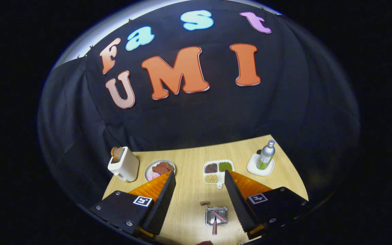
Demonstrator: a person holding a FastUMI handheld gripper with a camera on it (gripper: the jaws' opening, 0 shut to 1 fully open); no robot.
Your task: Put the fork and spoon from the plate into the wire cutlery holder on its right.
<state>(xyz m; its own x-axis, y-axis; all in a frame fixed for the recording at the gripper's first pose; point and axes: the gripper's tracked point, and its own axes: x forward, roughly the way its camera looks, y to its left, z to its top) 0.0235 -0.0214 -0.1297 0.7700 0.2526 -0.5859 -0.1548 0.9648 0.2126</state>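
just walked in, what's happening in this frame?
A hand-held gripper hangs above a light wooden table, fingers spread open and holding nothing. Between them, close in, sits a small shiny square metal dish with a reddish-handled utensil lying in it; what kind of utensil is too small to tell. Beyond the fingertips are a white toaster with bread, a round plate of food, a white divided tray of grains and a silver bottle with a green label on a white coaster. Nothing is picked up yet.

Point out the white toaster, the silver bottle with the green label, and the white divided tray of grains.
White toaster (124,166), gripper view: on its front wall.
Silver bottle with green label (266,157), gripper view: on its body.
White divided tray of grains (218,173), gripper view: on the central divider.
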